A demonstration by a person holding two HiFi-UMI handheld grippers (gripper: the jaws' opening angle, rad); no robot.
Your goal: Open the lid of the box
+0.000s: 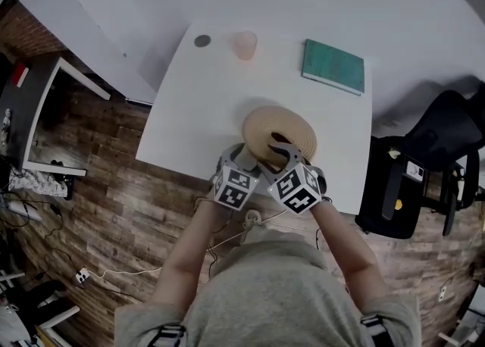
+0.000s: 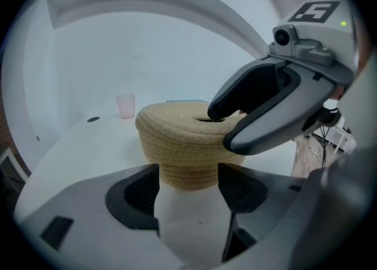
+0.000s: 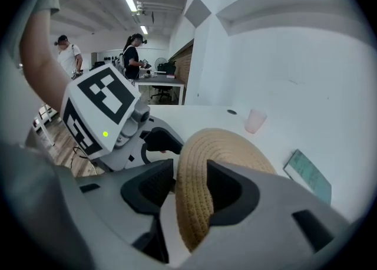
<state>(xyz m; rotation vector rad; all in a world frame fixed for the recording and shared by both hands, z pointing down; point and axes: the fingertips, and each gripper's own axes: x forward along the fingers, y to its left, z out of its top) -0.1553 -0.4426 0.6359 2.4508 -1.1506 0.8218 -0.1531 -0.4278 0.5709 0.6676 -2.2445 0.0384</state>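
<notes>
A round woven straw box (image 1: 279, 132) with a flat lid (image 2: 177, 122) stands near the front edge of the white table (image 1: 204, 103). My right gripper (image 3: 191, 189) is shut on the lid's rim (image 3: 191, 204). In the left gripper view one of its fingers (image 2: 215, 112) rests in the hollow on top of the lid and the other lies under the overhang. My left gripper (image 2: 188, 189) is open, its jaws standing apart just in front of the box's side wall (image 2: 188, 171). Both grippers (image 1: 265, 160) meet at the box's near side.
A pale pink cup (image 1: 245, 45) and a dark round disc (image 1: 201, 41) sit at the table's far edge, a green book (image 1: 333, 66) at the far right. A black chair (image 1: 436, 148) stands right of the table. Two people (image 3: 132, 53) stand far off.
</notes>
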